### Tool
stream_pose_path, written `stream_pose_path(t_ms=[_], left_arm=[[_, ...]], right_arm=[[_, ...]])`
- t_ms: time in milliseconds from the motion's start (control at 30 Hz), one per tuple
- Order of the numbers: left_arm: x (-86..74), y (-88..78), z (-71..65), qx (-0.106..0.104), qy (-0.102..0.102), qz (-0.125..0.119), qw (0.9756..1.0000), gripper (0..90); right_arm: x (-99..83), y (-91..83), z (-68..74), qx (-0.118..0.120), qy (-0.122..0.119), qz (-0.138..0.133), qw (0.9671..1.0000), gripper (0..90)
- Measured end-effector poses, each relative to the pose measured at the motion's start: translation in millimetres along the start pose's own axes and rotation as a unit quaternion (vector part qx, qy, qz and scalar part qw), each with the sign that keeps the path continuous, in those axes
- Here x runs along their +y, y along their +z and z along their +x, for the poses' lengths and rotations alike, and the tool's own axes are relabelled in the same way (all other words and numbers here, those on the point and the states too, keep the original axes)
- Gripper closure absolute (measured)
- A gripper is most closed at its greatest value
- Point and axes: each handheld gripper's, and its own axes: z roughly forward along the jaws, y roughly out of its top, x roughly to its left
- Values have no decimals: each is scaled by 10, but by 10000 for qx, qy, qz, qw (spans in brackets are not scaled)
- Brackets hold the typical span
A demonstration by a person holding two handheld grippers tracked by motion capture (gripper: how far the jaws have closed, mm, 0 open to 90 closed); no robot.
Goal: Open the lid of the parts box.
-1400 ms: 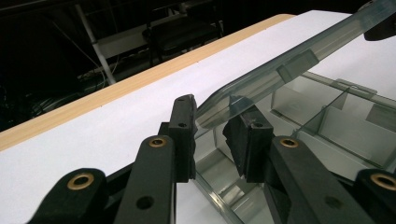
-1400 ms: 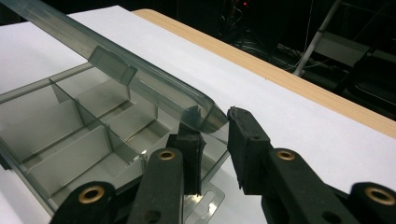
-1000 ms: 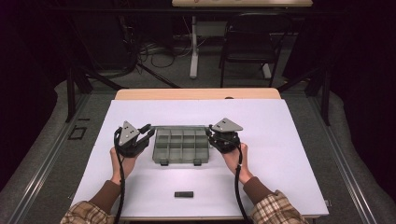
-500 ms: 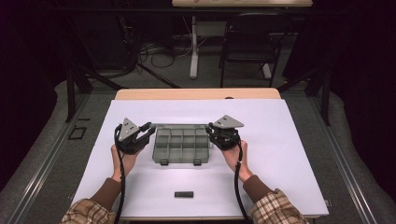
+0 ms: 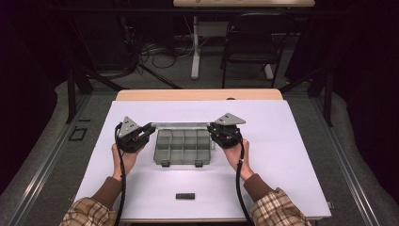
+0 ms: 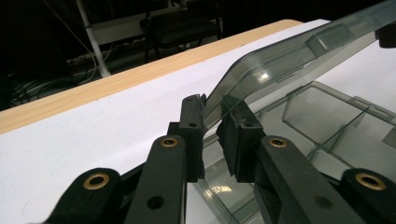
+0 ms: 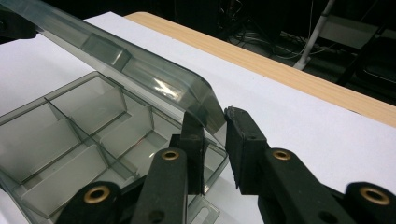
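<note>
I have both the left gripper (image 6: 212, 135) and right gripper (image 7: 215, 149) pinching the lid (image 7: 154, 79) corners; uneven lifting could twist it or tip the organizer box (image 5: 183, 146).

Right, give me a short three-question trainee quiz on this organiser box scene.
1. True or false: the lid of the box lies flat and shut.
2. Which part does each gripper clamp? A) the lid's end B) a front latch C) a divider
3. What lies on the white table near the person, apart from the box?

Key:
1. False: the lid is raised, tilted above the compartments.
2. A: the left gripper and the right gripper each pinch one end of the lid.
3. A small black block.
</note>
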Motion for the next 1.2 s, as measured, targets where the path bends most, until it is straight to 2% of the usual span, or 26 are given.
stream_pose_path(t_ms=[267,500,800,1200], left_arm=[[89,43,42,-2,-51,120,9999,789],[139,79,89,-23,-47,221,9997,797],[114,174,118,53,-199,180,9996,800],[46,331,150,143,-239,434,9987,803]], right_arm=[[66,30,-20,-56,34,103,9999,785],[105,118,-65,-97,172,213,9996,794],[109,224,-111,-128,157,385,9991,804],[67,369,-154,-155,238,576,9979,804]])
